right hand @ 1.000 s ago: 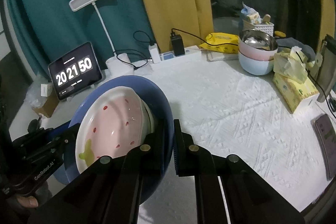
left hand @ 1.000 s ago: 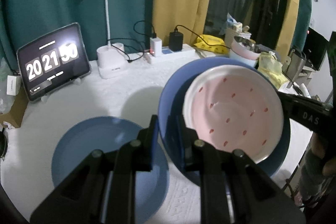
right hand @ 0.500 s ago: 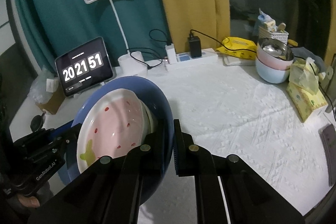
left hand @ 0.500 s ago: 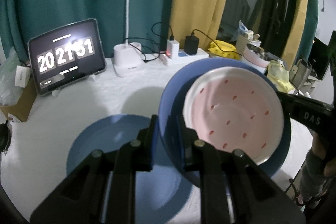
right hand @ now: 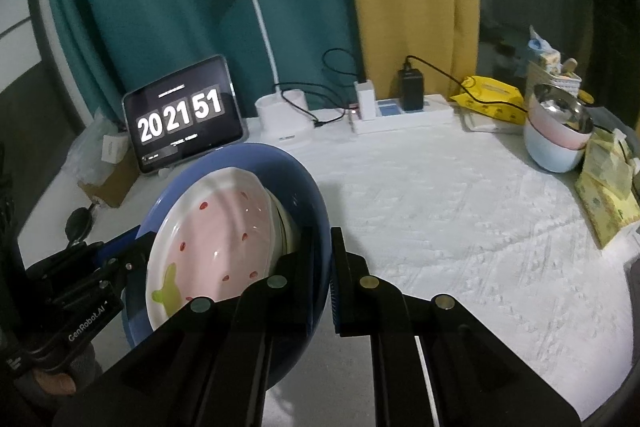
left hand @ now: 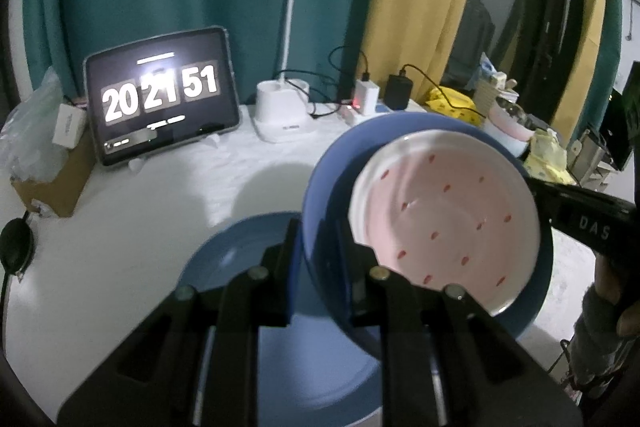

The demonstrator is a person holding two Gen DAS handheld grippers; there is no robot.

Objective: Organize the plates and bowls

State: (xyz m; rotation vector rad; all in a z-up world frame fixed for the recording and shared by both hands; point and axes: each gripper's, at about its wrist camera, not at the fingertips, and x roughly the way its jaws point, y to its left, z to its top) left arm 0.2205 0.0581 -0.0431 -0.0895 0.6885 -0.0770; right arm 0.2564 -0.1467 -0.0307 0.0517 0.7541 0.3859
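Left gripper (left hand: 316, 247): clamped the blue plate's (left hand: 324, 187) rim.
Right gripper (right hand: 322, 259): clamped the opposite rim.
Strawberry dish (left hand: 444, 219): rode inside, above the second blue plate (left hand: 224, 263).
Advice: level, lower together.

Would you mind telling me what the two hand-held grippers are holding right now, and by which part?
Both grip the blue plate by opposite rim edges, left hand-held gripper and right hand-held gripper; the pink strawberry plate rides inside.

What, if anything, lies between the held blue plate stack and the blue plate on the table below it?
Nothing visible does. The held blue plate, carrying the pink strawberry plate, hangs above the blue plate on the table, whose visible surface is bare; the left gripper hides part of it.
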